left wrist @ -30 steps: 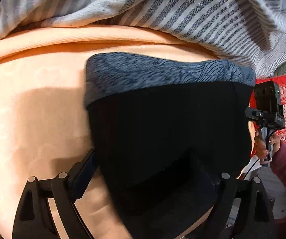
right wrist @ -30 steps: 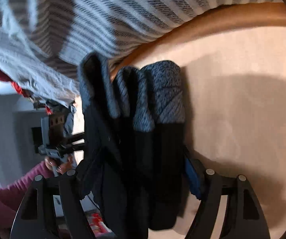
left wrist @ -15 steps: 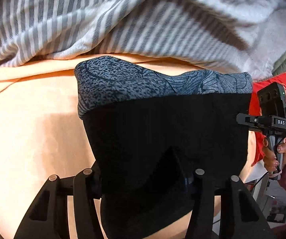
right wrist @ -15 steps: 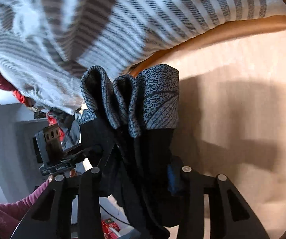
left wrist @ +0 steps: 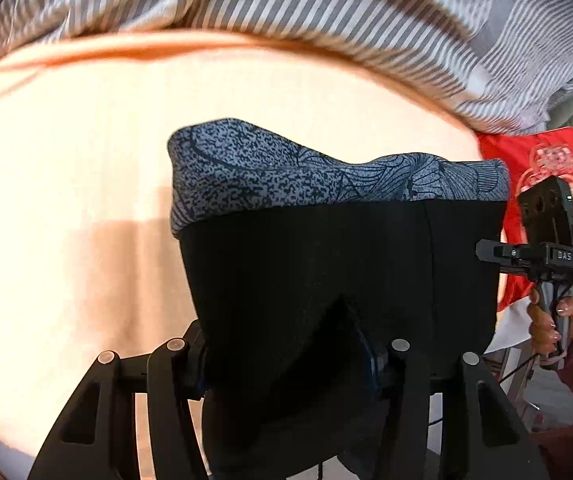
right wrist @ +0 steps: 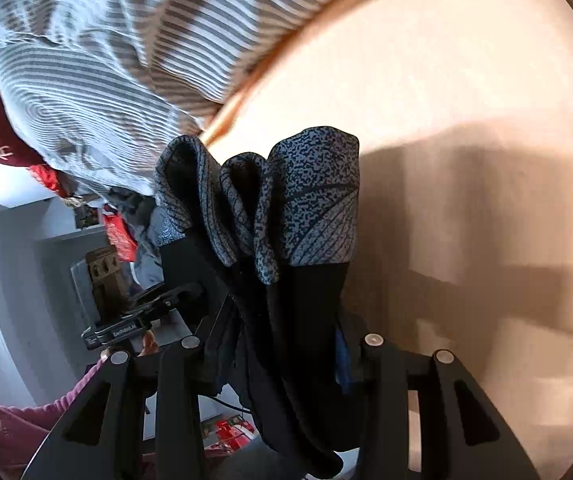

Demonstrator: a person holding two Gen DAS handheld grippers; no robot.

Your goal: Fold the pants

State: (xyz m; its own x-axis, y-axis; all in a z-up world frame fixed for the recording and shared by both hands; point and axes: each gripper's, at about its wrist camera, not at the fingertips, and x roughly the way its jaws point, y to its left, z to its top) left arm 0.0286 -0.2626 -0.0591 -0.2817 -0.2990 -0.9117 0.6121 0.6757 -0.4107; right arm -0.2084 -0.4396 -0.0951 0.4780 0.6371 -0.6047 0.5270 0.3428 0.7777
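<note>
I have the pants (left wrist: 342, 280) pinched in both tools: the left hand-held gripper (left wrist: 290, 356) is closed on the black fabric with the speckled grey waistband (left wrist: 326, 176) pointing away from it, and the right hand-held gripper (right wrist: 282, 352) is likewise clamped on a bunched handful, the waistband gathered in folds just ahead of its fingers. The garment hangs lifted above the peach bed sheet (left wrist: 66, 160), its width strung from my left tool across to my right, short of the striped blanket (left wrist: 286, 4) at the far edge of the bed. I judge the next move is to lay it down on the sheet, and neither hand is nearer; both carry it equally.
</note>
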